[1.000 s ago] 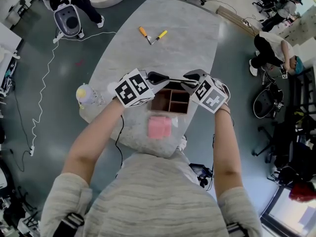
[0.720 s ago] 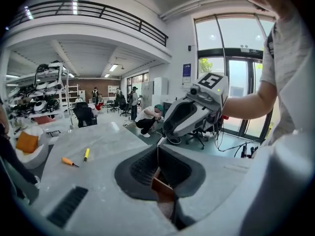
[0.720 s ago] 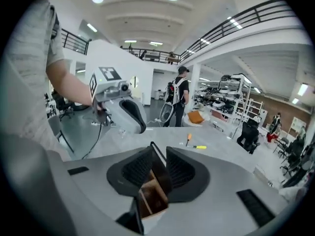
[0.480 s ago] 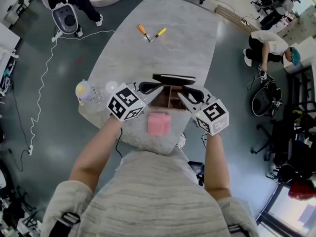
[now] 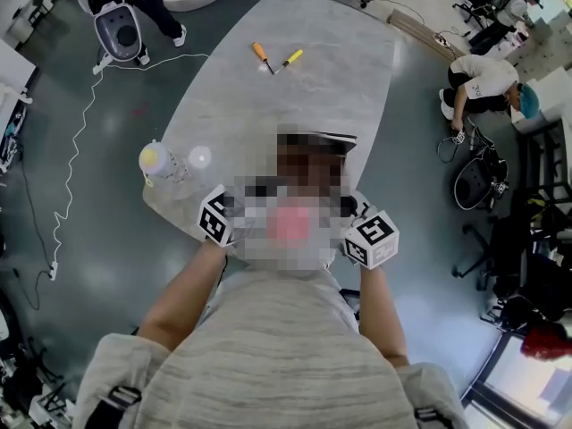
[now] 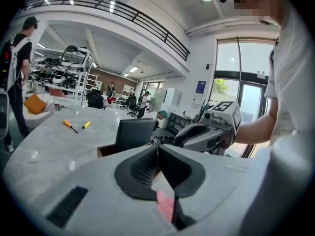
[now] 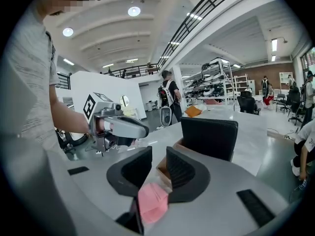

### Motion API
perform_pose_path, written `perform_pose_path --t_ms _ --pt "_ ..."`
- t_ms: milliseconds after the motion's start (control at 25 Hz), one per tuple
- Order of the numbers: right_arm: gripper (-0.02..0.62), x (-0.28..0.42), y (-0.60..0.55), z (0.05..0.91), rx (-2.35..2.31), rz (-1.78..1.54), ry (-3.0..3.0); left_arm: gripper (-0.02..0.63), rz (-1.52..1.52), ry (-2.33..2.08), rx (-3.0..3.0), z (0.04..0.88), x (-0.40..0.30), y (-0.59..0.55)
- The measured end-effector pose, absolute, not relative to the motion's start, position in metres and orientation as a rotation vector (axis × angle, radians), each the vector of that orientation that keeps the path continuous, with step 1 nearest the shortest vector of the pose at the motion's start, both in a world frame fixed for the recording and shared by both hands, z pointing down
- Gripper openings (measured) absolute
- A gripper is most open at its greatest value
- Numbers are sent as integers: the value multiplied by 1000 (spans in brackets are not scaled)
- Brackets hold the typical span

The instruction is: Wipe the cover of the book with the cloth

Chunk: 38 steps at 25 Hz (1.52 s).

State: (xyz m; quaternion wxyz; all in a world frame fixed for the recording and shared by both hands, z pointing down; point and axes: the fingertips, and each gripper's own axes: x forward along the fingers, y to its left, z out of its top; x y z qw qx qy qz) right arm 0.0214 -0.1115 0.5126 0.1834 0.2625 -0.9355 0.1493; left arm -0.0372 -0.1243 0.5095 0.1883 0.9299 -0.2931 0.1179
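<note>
1. Left gripper [image 6: 157, 150]: the jaws are fully together and there's nothing between the pads. I read it as idle, since it has nothing to carry.
2. Right gripper [image 7: 158, 151]: the jaws are part open with a narrow gap, and the pads press on nothing.
3. Cloth [image 7: 150, 203]: pink, flat on the table [image 6: 44, 146], below both grippers and short of their tips. It shows through the right gripper's gap, but it isn't pinched. My guess is it lies there so either gripper can drop straight onto it.
4. Book [image 7: 209, 136]: it has a dark cover and stands upright just ahead of both sets of tips, past the cloth, at the wood box [image 6: 104, 151]. I can't tell whether it sits in a far compartment or behind the box wall. I think the box props it so the cover faces the grippers and can take a push without a second grip.
5. The grippers are side by side, well apart, with the cloth between their lines. Both point slightly down at the cloth and box, and each sees the other off to its inner side.
6. Stage is ambiguous. A loose cloth and a propped book, with neither held, fit either a cloth about to be taken up for the wipe or one put down after it. The cover's cleanliness isn't readable from here, so I'm not calling a move.
</note>
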Motion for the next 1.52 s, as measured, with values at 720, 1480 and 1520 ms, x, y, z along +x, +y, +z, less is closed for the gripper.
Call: perform_pose_path --t_ms 720,1480,1520 --pt "50 10 -70 506 749 388 -2677 17 299 -678 2634 515 -15 -77" --pt "12 20 -77 503 771 441 -2678 15 280 -681 2639 510 -12 -86" --pt "12 20 -78 504 769 440 -2678 15 279 -682 2638 511 -11 -87"
